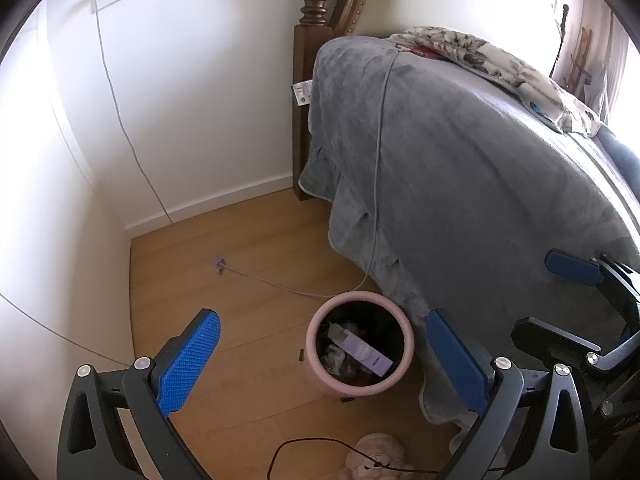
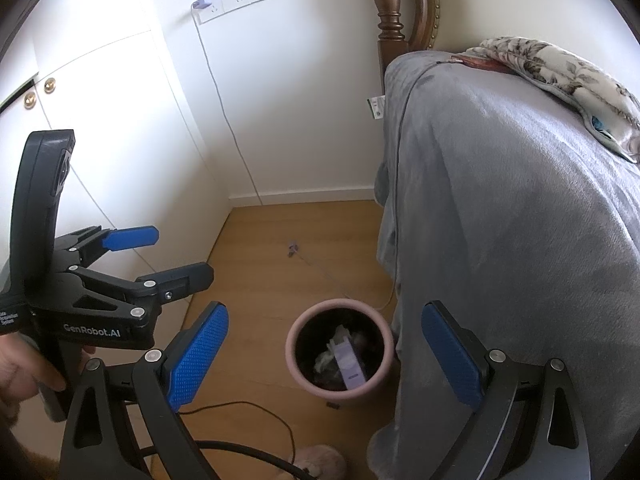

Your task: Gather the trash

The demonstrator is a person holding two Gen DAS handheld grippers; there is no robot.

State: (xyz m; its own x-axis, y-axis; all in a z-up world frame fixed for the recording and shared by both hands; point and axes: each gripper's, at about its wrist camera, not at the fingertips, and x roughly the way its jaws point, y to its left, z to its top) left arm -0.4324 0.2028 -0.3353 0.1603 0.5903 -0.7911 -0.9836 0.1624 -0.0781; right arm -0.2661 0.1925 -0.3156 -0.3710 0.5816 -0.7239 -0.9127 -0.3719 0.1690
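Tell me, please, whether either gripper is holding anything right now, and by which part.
Nothing is held. The left gripper and right gripper are both open and empty above the pink bin.

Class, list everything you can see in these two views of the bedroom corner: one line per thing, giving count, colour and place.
Trash bin: one, pink, on the floor beside the bed.
Box: one, lilac, inside the bin on crumpled trash.
Blanket: one, grey, draped over the bed to the floor.
Floral quilt: one, white and grey, on top of the bed.
Bedpost: one, dark wood, in the corner.
Charging cable: one, pale lilac, from the wall socket down to the floor.
Left tool: one, black with blue pads, open above the bin.
Right tool: one, same colours, open.
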